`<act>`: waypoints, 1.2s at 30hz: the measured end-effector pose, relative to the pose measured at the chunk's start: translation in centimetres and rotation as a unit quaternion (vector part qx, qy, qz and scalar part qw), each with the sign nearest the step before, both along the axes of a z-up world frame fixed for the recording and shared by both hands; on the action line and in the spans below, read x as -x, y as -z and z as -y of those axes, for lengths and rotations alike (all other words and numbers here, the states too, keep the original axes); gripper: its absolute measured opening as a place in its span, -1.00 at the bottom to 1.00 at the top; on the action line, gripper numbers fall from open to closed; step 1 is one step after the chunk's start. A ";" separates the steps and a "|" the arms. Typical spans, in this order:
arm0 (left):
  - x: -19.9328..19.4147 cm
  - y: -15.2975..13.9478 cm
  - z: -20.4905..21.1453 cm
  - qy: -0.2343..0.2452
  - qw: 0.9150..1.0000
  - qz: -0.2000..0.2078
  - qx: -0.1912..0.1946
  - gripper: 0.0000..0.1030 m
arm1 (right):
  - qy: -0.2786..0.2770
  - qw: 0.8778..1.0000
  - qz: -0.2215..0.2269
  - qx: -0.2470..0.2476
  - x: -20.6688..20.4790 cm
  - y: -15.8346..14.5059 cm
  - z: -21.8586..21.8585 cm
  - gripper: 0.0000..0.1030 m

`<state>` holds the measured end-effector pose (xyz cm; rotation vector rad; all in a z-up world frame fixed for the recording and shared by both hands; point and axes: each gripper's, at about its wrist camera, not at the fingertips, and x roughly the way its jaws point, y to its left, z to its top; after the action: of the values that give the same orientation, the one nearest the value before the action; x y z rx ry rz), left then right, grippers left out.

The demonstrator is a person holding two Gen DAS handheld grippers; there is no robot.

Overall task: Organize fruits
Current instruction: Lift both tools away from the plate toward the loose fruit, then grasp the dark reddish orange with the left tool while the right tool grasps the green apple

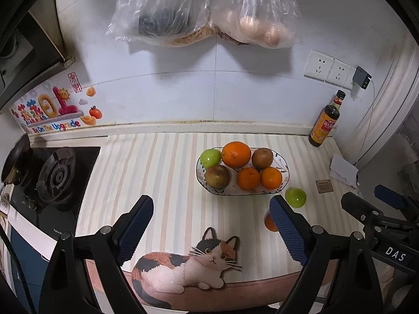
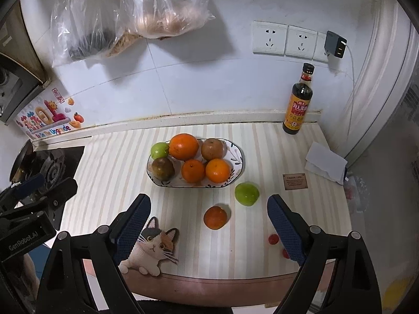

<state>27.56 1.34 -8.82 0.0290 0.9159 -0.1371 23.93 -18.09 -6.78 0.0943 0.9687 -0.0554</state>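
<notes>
A white patterned oval plate on the striped mat holds a large orange, two small oranges, two brown fruits and a green apple. Loose on the mat in front of it lie a green apple and a small orange. Two small red fruits lie near the right finger in the right wrist view. My left gripper is open and empty, above the mat's front. My right gripper is open and empty, with the loose orange between its fingers' lines.
A soy sauce bottle stands at the back right. A gas stove with a pan is at the left. Folded white paper and a small brown card lie at the right. Plastic bags hang on the wall above.
</notes>
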 end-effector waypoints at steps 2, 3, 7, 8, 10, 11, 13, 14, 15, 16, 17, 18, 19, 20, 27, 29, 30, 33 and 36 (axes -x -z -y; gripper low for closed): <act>-0.2 0.2 0.3 0.002 1.000 -0.006 0.002 0.76 | 0.001 1.000 0.000 -0.005 0.0 0.1 0.2 0.80; -0.3 0.3 0.3 0.002 1.000 -0.008 0.003 0.76 | 0.001 1.000 0.000 -0.007 -0.1 0.1 0.3 0.80; -1.2 1.2 1.3 0.012 1.000 -0.018 0.008 0.86 | 0.012 1.000 -0.001 -0.026 -0.6 0.5 1.4 0.85; -1.6 1.7 1.8 0.014 1.000 -0.021 0.004 1.00 | 0.017 0.999 -0.002 -0.030 -0.9 0.8 1.9 0.89; -2.1 2.6 2.7 0.016 1.000 -0.022 -0.004 1.00 | 0.025 0.999 -0.001 -0.035 -1.5 1.4 2.9 0.91; -2.6 3.4 3.4 0.018 0.999 -0.026 -0.011 1.00 | 0.032 0.999 -0.005 -0.035 -1.9 2.1 3.6 0.91; -3.5 5.1 4.7 0.025 0.999 -0.040 -0.016 1.00 | 0.038 0.998 -0.019 -0.049 -2.7 3.6 4.8 0.91; -4.3 6.6 5.7 0.033 0.998 -0.058 -0.018 1.00 | 0.043 0.997 -0.030 -0.056 -3.0 4.6 5.5 0.91; -5.0 7.8 6.4 0.040 0.996 -0.073 -0.018 1.00 | 0.050 0.996 -0.039 -0.063 -3.3 5.7 6.2 0.90; -5.5 8.8 7.0 0.043 0.995 -0.085 -0.020 1.00 | 0.054 0.995 -0.044 -0.070 -3.6 7.0 7.0 0.82; -6.2 10.6 7.9 0.047 0.992 -0.111 -0.023 1.00 | 0.055 0.995 -0.052 -0.072 -3.9 8.0 7.5 0.71; -6.8 12.0 8.6 0.052 0.989 -0.134 -0.025 1.00 | 0.057 0.993 -0.065 -0.075 -4.3 9.3 8.1 0.36; -7.6 14.1 9.5 0.054 0.984 -0.165 -0.028 1.00 | 0.061 0.992 -0.079 -0.083 -4.8 10.7 8.9 0.16; -8.0 15.5 10.1 0.057 0.981 -0.185 -0.029 1.00 | 0.064 0.989 -0.091 -0.095 -5.2 12.1 9.6 0.15; -9.5 21.8 15.2 0.102 0.960 -0.256 -0.041 0.99 | 0.099 0.977 -0.135 -0.135 -6.9 18.3 13.8 0.13; -9.8 23.3 16.4 0.112 0.955 -0.273 -0.041 0.99 | 0.104 0.974 -0.147 -0.137 -7.6 19.6 14.8 0.13; -9.9 23.7 16.7 0.113 0.953 -0.278 -0.038 0.99 | 0.106 0.974 -0.152 -0.133 -7.9 20.1 15.2 0.13; -10.2 25.1 17.8 0.123 0.948 -0.291 -0.034 0.88 | 0.110 0.971 -0.166 -0.130 -8.7 21.5 16.0 0.13; -10.1 25.9 18.3 0.136 0.945 -0.297 -0.029 0.15 | 0.109 0.968 -0.177 -0.138 -9.4 22.5 16.5 0.14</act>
<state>37.68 -16.98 -34.76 0.1773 1.5182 -0.3888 33.30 -34.63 -29.31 0.4600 1.3170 -0.1427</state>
